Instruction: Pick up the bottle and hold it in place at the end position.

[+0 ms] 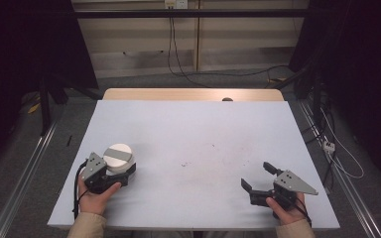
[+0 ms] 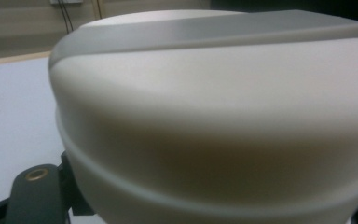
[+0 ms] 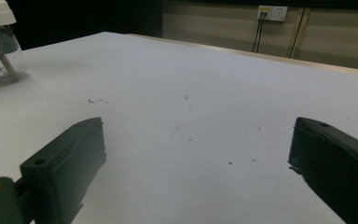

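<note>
White-lidded jar [image 1: 118,157] apparently between left gripper [image 1: 110,174] fingers.

Wall socket [image 1: 175,4] above dangling cables [image 1: 171,44]

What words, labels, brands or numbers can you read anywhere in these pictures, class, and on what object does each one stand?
"MERISH": partial print on the clear body of the white-lidded jar, cut off by the edge of the right gripper view; any letters before it are out of frame.
The jar's lid, close up in the left gripper view: no text.
The wall socket: no readable marking.
The white table cover: only small dark specks, no writing.
</note>
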`<state>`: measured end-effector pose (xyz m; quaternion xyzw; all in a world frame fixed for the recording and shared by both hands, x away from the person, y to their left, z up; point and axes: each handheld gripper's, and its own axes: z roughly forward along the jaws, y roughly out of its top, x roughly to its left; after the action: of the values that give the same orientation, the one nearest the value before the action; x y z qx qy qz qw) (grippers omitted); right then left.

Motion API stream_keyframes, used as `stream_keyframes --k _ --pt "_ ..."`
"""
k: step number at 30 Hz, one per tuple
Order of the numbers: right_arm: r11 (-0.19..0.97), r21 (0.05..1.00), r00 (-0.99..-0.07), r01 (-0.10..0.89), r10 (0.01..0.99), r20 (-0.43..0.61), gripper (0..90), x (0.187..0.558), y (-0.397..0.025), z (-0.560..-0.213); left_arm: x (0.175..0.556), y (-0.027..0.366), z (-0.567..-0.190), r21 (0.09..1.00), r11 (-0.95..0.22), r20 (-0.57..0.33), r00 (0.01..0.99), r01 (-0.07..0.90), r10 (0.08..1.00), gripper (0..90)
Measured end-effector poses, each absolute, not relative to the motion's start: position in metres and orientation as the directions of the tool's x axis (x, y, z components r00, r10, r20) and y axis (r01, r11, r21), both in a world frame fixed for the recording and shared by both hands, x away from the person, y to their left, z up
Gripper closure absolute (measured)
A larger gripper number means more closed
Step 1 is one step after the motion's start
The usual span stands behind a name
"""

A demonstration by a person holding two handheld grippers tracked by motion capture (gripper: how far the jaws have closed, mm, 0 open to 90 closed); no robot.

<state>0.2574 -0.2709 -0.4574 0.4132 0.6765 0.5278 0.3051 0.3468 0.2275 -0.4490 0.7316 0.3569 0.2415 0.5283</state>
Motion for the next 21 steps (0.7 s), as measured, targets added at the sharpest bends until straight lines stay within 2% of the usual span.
stream_keyframes --k 21 --pt "0.110 0.967 -0.485 0.228 0.875 0.015 3.2 0.258 -0.268 -0.457 0.366 0.184 -0.437 0.957 -0.197 -0.017 0.717 0.214 0.697 18.3"
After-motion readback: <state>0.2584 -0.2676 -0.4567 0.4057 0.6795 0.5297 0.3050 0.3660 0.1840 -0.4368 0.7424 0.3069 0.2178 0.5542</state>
